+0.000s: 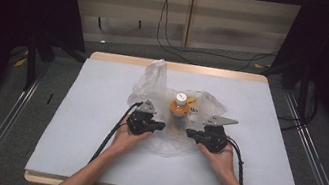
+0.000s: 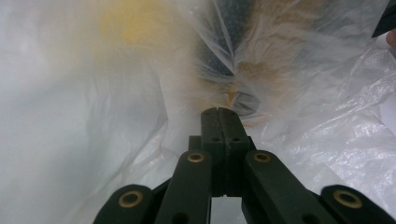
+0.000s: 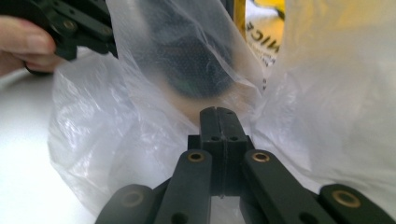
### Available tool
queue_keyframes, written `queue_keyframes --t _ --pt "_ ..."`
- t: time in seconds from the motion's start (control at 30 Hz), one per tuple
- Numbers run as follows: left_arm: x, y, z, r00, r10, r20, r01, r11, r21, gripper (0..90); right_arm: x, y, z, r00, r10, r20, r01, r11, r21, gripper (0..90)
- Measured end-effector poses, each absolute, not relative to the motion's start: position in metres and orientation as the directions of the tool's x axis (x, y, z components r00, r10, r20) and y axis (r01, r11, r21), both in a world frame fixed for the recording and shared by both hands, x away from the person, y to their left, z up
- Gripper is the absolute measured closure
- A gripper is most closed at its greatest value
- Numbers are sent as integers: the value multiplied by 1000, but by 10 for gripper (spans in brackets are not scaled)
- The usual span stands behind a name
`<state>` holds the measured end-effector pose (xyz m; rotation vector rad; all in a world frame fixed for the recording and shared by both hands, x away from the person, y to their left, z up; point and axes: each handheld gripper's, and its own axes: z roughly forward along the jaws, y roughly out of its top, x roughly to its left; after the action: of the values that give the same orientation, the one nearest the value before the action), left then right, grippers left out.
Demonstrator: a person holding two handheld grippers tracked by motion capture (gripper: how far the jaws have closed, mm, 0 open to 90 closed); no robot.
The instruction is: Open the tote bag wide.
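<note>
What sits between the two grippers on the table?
In the high view, an orange bottle with a white cap stands in the clear plastic bag, between left gripper and right gripper.

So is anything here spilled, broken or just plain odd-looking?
Nothing is spilled or broken. The one untidy thing is the clear plastic bag, crumpled and slumped around an upright orange bottle mid-table. Both tongs, left and right, are shut at its edges.

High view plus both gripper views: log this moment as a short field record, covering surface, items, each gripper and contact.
surface: white table cover
bag: clear plastic bag, crumpled, mid-table
contents: bottle with a white cap and orange collar, upright inside the bag
left gripper: jaws shut, tips against the bag film; whether film is pinched cannot be told
right gripper: jaws shut, tips against the bag film, same doubt
placement: one gripper either side of the bottle
</note>
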<state>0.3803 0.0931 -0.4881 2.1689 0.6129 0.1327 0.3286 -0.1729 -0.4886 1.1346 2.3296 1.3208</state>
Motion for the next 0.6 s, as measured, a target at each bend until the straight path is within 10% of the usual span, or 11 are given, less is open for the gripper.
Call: queue_keyframes --t 0.6 --pt "359 103 -459 895 425 -139 355 -487 798 900 318 -179 -462 -691 700 181 482 259 837 900"
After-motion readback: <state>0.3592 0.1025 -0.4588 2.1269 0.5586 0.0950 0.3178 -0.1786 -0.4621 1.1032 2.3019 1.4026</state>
